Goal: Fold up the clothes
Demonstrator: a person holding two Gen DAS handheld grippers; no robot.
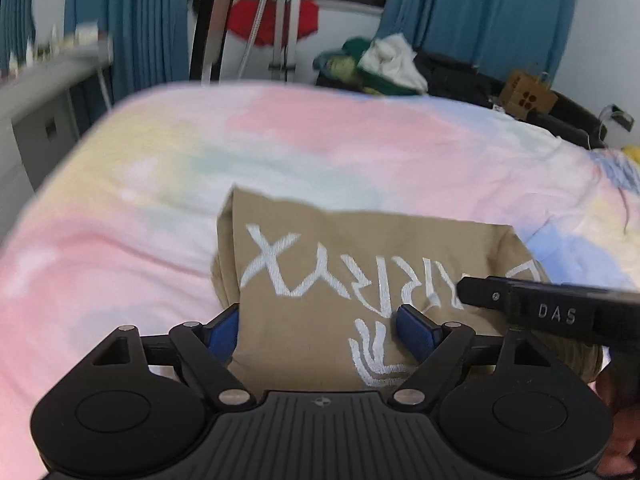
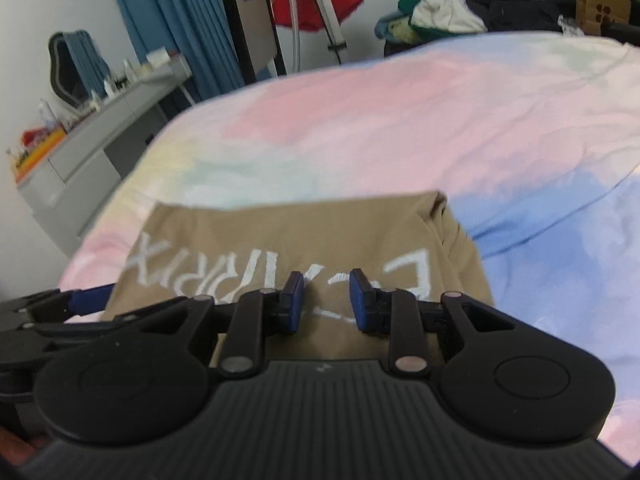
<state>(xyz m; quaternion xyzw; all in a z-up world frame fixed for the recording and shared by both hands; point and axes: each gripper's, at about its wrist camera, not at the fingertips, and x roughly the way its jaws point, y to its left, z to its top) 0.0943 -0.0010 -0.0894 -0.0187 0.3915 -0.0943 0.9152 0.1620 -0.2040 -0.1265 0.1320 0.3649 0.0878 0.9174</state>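
Because it lies folded into a compact rectangle, the tan shirt (image 1: 360,280) rests near the front of the pastel bed (image 1: 280,140), white lettering facing up. Judged light, limp and non-slip: cotton that drapes and sags unless both ends are carried together. Left hand-held gripper (image 1: 316,332) is spread wide over the near edge, pinching nothing. Right hand-held gripper (image 2: 326,300) is parted more narrowly above the lettering, also empty. Best hold is probably the near folded edge at both corners, biting through all layers so the stack does not slide apart. Right-hand edge (image 2: 444,216) looks bunched.
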